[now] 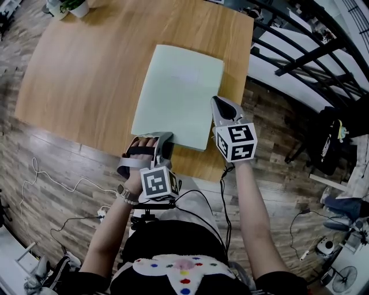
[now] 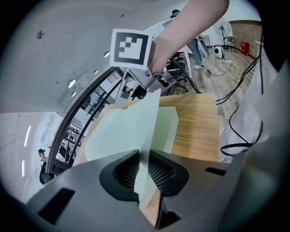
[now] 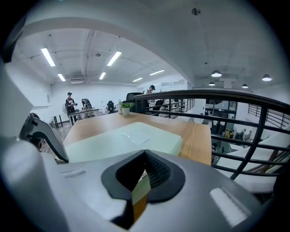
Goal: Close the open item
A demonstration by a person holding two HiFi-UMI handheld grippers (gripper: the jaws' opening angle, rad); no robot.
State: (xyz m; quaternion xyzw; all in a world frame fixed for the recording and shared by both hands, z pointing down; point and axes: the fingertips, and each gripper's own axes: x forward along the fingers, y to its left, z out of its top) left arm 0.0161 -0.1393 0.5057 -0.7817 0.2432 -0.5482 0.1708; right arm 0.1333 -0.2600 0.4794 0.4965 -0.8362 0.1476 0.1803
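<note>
A pale green book (image 1: pixel 179 92) lies flat on the wooden table (image 1: pixel 86 75), its cover down. My left gripper (image 1: pixel 151 138) is at the book's near left corner. In the left gripper view its jaws (image 2: pixel 144 152) are shut on a thin green edge of the book (image 2: pixel 122 131), which stands between the ribbed pads. My right gripper (image 1: pixel 218 99) hovers by the book's near right edge, apart from it. In the right gripper view its jaws (image 3: pixel 145 153) meet at the tips with nothing between them, and the book (image 3: pixel 122 138) lies just beyond.
The table's right edge runs beside a black metal railing (image 1: pixel 300 46). A small potted plant (image 1: pixel 69 7) stands at the far left corner. Cables (image 1: pixel 52 184) trail over the wood floor to the left. The person's body is close to the table's near edge.
</note>
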